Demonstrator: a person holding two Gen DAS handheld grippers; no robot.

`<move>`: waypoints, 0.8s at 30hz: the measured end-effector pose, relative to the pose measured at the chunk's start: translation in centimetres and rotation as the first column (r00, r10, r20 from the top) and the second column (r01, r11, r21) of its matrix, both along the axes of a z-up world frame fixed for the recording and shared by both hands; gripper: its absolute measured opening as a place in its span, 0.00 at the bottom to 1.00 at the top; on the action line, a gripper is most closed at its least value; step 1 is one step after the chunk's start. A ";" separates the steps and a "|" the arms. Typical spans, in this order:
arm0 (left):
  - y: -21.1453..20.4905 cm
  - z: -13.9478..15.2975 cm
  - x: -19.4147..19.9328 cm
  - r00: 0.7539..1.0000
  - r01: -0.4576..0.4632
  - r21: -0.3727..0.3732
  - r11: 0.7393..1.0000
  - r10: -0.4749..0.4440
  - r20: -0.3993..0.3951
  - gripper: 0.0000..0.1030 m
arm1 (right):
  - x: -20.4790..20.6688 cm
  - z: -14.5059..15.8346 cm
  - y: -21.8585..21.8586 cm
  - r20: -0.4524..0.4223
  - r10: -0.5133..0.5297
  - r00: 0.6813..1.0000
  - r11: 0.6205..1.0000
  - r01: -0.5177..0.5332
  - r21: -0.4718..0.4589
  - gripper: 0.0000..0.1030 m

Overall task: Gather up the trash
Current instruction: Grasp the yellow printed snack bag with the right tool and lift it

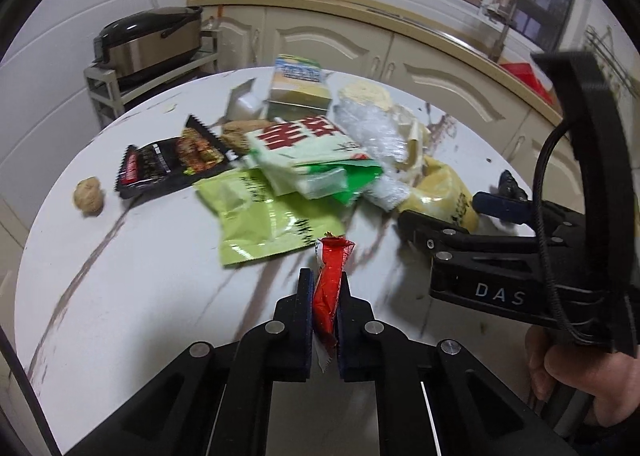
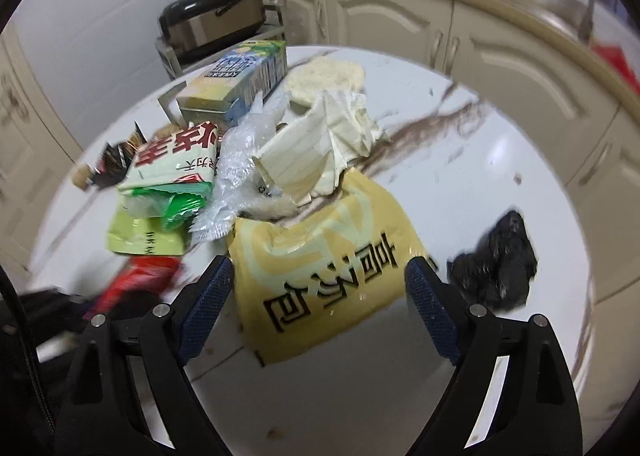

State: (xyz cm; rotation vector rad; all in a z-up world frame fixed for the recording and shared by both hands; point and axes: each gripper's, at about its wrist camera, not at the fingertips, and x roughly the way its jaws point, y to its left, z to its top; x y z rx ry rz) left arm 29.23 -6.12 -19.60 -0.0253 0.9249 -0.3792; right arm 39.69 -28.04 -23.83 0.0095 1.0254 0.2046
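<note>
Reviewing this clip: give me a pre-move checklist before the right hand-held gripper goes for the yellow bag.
1. Left hand-held gripper shut on the red wrapper: ok.
2. Right hand-held gripper open, fingers either side of the yellow bag: ok.
3. Pads pressing on the bag: not ok, gaps show on both sides.
4. Bag free of other trash: not ok, crumpled lined paper and clear plastic overlap its far edge.
5. Black crumpled bag outside the fingers: ok.
6. Trash bin location: cannot tell, none in view.
</note>
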 end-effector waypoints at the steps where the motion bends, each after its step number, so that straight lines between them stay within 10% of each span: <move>1: 0.3 0.1 -0.1 1.000 -0.005 -0.001 1.000 0.005 0.000 0.05 | 0.0 -0.1 0.3 0.016 0.005 1.000 1.000 -0.005 -0.023 0.87; 11: 0.8 0.5 -0.7 1.000 -0.007 -0.020 1.000 0.007 -0.002 0.05 | -1.2 0.4 0.3 0.071 0.075 0.995 0.997 -0.074 -0.016 0.50; 24: 0.8 1.6 -1.6 1.000 -0.015 -0.033 0.999 0.016 0.017 0.05 | -3.8 1.4 -3.9 0.073 0.031 0.997 0.971 -0.047 0.235 0.34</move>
